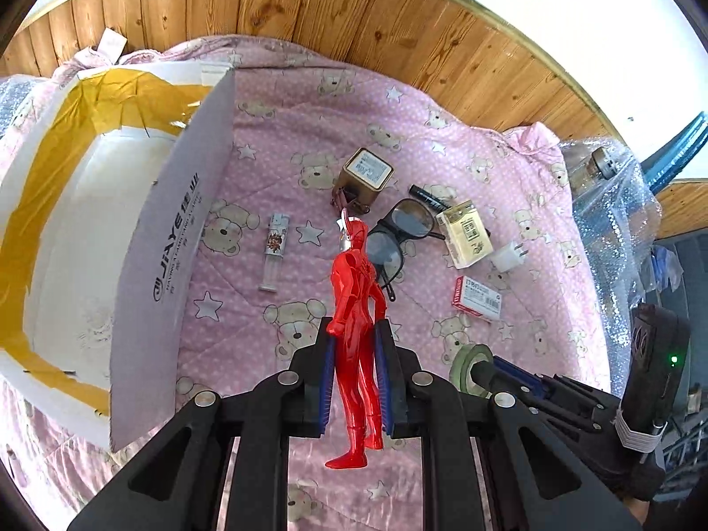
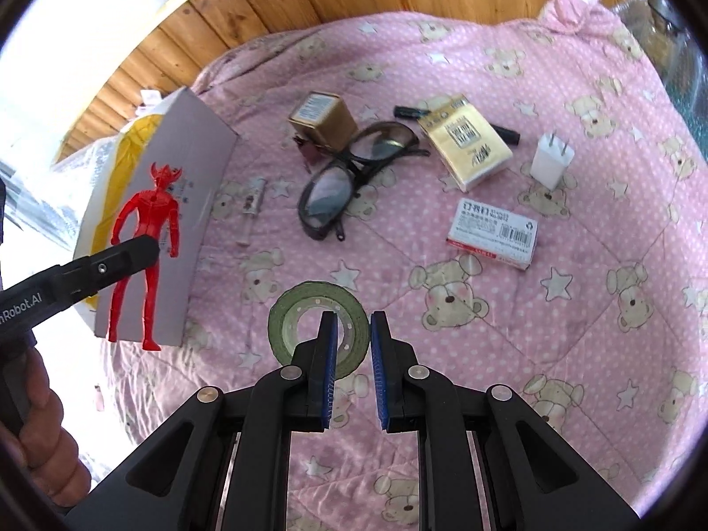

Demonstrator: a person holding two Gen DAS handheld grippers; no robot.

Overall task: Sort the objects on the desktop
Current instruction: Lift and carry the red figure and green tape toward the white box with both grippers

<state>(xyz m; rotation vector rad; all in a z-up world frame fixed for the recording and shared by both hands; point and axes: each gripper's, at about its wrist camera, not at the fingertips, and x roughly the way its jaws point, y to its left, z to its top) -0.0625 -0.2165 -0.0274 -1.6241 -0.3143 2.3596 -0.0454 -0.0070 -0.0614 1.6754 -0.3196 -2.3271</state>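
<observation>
Pink quilt (image 2: 575,354) — one red figure (image 1: 356,309), one glasses (image 2: 349,177)

red figure (image 1: 356,309), pink bear-print quilt (image 1: 274,141)

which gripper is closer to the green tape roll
Right. The right gripper hangs open directly over the green tape roll. The left gripper is farther off to the left, shut on the red figure.
</observation>
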